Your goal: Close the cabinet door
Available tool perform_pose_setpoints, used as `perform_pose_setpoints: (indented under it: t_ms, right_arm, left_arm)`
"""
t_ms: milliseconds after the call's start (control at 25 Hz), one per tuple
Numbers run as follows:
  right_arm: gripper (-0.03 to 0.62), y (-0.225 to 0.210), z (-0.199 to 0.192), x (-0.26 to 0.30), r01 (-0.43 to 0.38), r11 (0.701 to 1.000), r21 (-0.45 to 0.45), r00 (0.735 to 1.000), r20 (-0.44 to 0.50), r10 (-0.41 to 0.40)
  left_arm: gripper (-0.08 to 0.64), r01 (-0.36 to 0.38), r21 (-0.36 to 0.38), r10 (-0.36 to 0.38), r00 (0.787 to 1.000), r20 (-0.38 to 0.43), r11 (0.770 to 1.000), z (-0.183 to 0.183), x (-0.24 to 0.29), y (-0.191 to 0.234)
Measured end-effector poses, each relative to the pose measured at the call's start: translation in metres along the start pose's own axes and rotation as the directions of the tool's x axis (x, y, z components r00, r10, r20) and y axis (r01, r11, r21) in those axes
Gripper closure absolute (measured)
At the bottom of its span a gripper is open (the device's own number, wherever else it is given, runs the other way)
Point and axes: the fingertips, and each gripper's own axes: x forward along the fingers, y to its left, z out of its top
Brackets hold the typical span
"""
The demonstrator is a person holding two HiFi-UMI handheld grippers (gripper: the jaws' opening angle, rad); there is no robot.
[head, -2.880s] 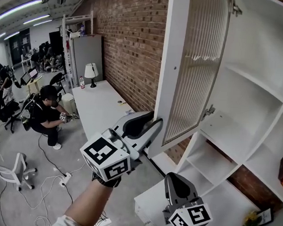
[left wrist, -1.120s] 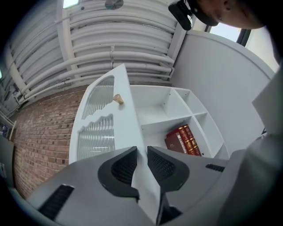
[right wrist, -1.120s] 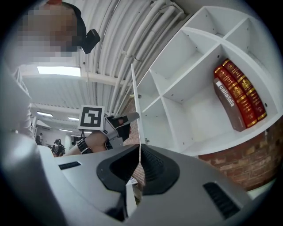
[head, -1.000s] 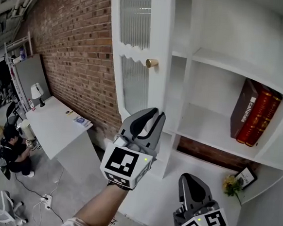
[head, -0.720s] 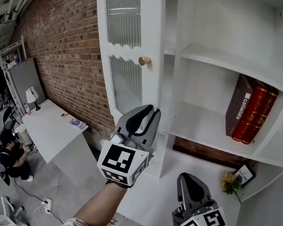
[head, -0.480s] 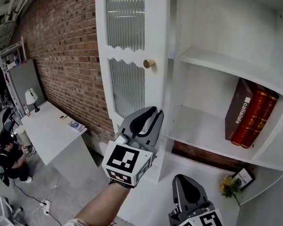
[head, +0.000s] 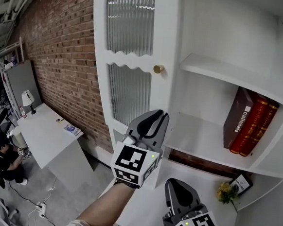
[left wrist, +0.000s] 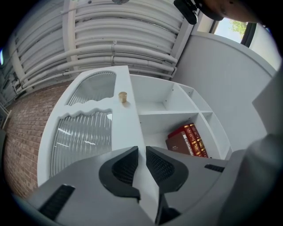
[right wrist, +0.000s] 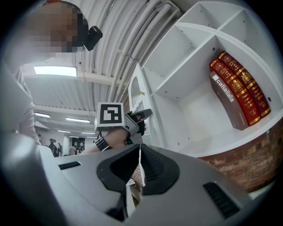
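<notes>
The left tool [head: 159,117] is raised to the cabinet door [head: 131,60]. Its two jaws are drawn almost together, with only a thin slit between them and nothing held, and its tips are against the door's knob-side stile. In the left gripper view the same tool looks along that stile, with the brass knob [left wrist: 122,97] straight above its tips and ribbed glass panes to its left. The door lies across the cabinet's left bay; whether it sits fully home is hard to tell from these angles. To the right of the left tool the shelves stand uncovered, with one brown and two red books [head: 247,122] upright on the middle shelf. The right tool [head: 176,184] hangs lower and to the right of the left one, apart from the door, its jaws closed together and empty. Far down to the left of the left tool is a white desk [head: 41,141] carrying a lamp [head: 25,98]
</notes>
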Motion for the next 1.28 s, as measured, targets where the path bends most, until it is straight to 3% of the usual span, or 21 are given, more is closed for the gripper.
perform_pose_setpoints:
  t_ms: [640, 1280]
  right_arm:
    - [0.574, -0.015, -0.004, 0.012, 0.043, 0.999, 0.010, 0.999, -0.005, -0.043]
    - [0.575, -0.009, -0.012, 0.014, 0.033, 0.999, -0.004, 0.999, -0.032, -0.033]
  left_arm:
    - [0.537, 0.009, -0.027, -0.008, 1.000, 0.003, 1.000, -0.011, 0.032, 0.013]
    - [0.538, 0.061, -0.049, -0.059, 0.998, 0.034, 0.997, -0.005, 0.015, 0.010]
